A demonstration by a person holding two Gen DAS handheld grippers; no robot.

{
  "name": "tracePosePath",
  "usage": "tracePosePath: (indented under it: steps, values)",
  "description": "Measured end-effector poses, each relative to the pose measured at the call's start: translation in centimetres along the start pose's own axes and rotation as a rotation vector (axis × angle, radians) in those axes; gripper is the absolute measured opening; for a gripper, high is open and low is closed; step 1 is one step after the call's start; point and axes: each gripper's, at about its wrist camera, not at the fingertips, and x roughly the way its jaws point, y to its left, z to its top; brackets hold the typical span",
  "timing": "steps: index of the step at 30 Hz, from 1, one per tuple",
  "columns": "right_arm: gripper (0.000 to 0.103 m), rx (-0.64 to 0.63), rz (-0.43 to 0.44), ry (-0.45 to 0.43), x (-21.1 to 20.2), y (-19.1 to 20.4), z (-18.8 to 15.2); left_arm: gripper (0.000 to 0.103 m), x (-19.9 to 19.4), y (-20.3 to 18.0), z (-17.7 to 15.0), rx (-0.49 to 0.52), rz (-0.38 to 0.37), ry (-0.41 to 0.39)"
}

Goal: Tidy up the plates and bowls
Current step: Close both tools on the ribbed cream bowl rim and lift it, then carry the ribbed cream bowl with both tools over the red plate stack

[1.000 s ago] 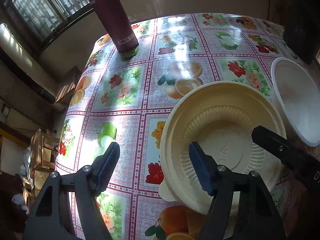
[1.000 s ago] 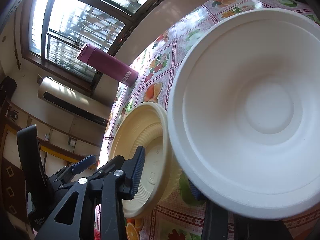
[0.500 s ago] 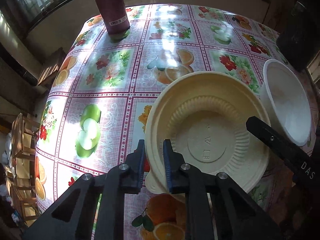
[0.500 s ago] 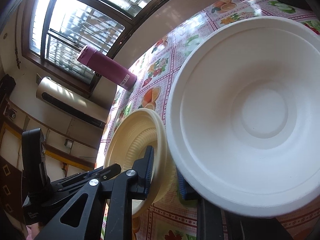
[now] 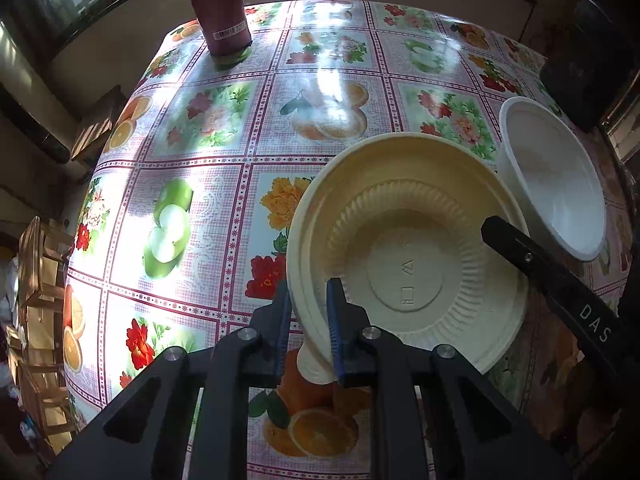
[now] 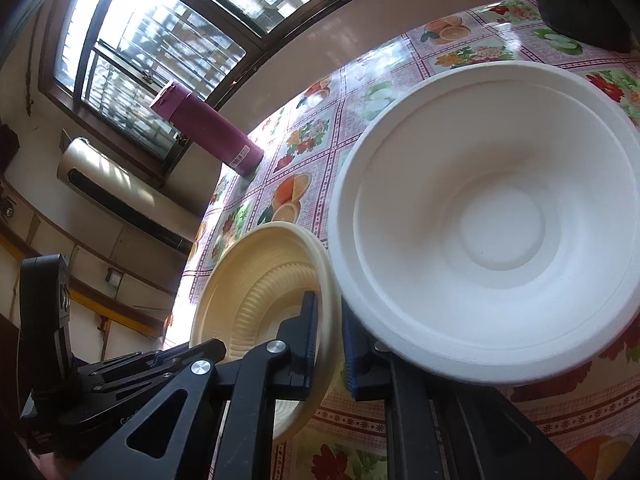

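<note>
I see the worktop (image 5: 224,208) under a glossy cloth of fruit and flower squares, sunlit across its middle. On it, near its right edge, sit two dishes side by side, rims all but touching: one white bowl (image 6: 492,236), smooth and deep with a stepped wall, and one cream plate (image 5: 404,248) with a ribbed inner ring and a stamped mark at its centre. One maroon bottle (image 5: 218,4) stands upright at the far left corner. My left gripper (image 5: 306,320) has its jaws clamped on the plate's near rim, where a second ago they stood wide beside it. My right gripper (image 6: 328,344) has just been closing and now pinches the plate's rim on the side next to the bowl.
</note>
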Motion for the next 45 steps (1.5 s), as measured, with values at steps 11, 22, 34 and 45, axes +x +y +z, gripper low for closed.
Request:
tracePosePath:
  steps: [11,22,34,45]
  values:
    - [0.010,-0.013,-0.038,0.050,-7.4,-2.9,-4.6,0.015,-2.5,-4.6,-6.6,0.049,-0.092,0.021]
    - [0.011,-0.044,-0.086,0.022,-16.6,-4.4,-11.4,0.015,-6.4,-8.5,-15.1,0.095,-0.191,-0.027]
    - [0.011,-0.114,-0.098,0.005,-20.0,-0.9,-16.7,0.015,-9.4,-5.8,-20.8,0.073,-0.212,-0.105]
    - [0.011,-0.224,-0.056,0.022,-17.9,6.6,-19.2,0.015,-12.2,1.1,-23.9,-0.020,-0.190,-0.185]
